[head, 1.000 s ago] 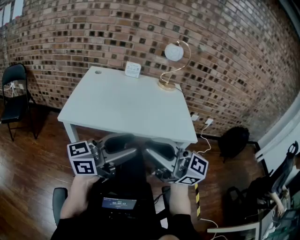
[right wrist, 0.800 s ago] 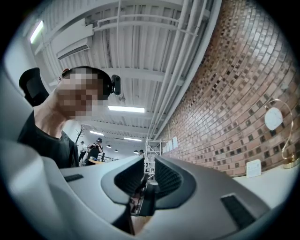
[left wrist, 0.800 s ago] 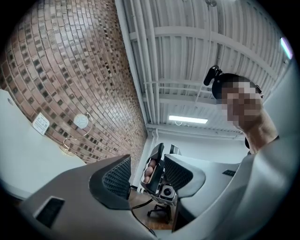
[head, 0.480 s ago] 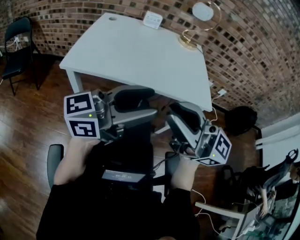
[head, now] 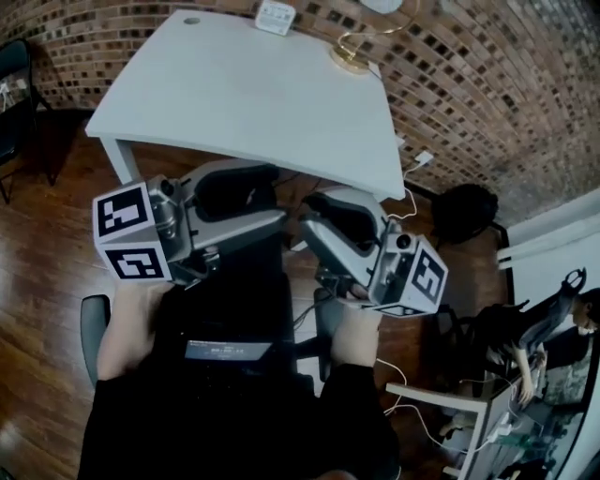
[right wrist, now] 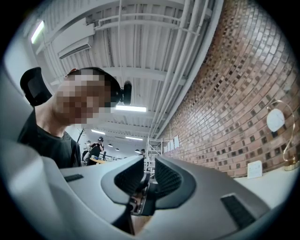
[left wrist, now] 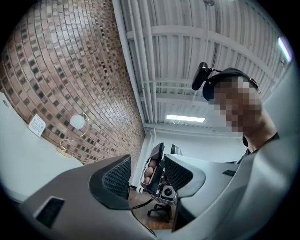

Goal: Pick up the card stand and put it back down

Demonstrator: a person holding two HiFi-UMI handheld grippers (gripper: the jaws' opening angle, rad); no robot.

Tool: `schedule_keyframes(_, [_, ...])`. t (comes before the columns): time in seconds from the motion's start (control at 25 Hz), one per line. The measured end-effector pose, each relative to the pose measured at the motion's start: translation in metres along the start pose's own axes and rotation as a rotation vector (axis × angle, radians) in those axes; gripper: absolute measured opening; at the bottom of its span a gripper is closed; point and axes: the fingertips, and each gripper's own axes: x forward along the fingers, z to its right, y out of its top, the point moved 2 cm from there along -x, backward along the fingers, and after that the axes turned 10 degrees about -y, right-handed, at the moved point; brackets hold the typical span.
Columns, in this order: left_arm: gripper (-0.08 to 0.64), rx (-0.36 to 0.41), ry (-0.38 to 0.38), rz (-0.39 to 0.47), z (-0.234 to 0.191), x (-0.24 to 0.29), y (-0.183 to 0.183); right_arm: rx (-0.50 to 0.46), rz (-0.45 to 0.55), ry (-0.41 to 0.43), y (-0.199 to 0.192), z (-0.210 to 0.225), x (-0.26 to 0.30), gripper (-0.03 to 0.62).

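On the white table [head: 234, 94] by the brick wall stands a gold wire card stand [head: 351, 54] [left wrist: 75, 133] [right wrist: 281, 136] with a round white disc; the disc is cut off at the top of the head view. Both grippers hang in front of the table's near edge, well short of the stand, tilted slightly up and pointing at each other. My left gripper [head: 279, 202] [left wrist: 147, 174] is open with nothing between its ribbed pads [left wrist: 117, 176]. My right gripper [head: 307, 217] [right wrist: 147, 180] shows a narrower gap and also holds nothing.
A small white square object [head: 275, 16] [left wrist: 36, 125] [right wrist: 255, 169] sits at the table's back edge, left of the stand. On the wooden floor are a black folding chair [head: 11, 103], a black bag [head: 464, 211] and a charger cable [head: 420, 159]. A person sits at lower right [head: 525, 342].
The head view has tipped down: the table and stand slid toward the top of the picture and the grippers look larger. Both grippers still face each other with nothing in them.
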Motion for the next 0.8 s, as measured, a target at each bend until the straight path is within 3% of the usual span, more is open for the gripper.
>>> schedule_keyframes(0.8, [0.216,0.073,-0.054,-0.045,0.013,0.003,0.004,-0.039,-0.035,0.025,-0.005,-0.011,0.009,0.064])
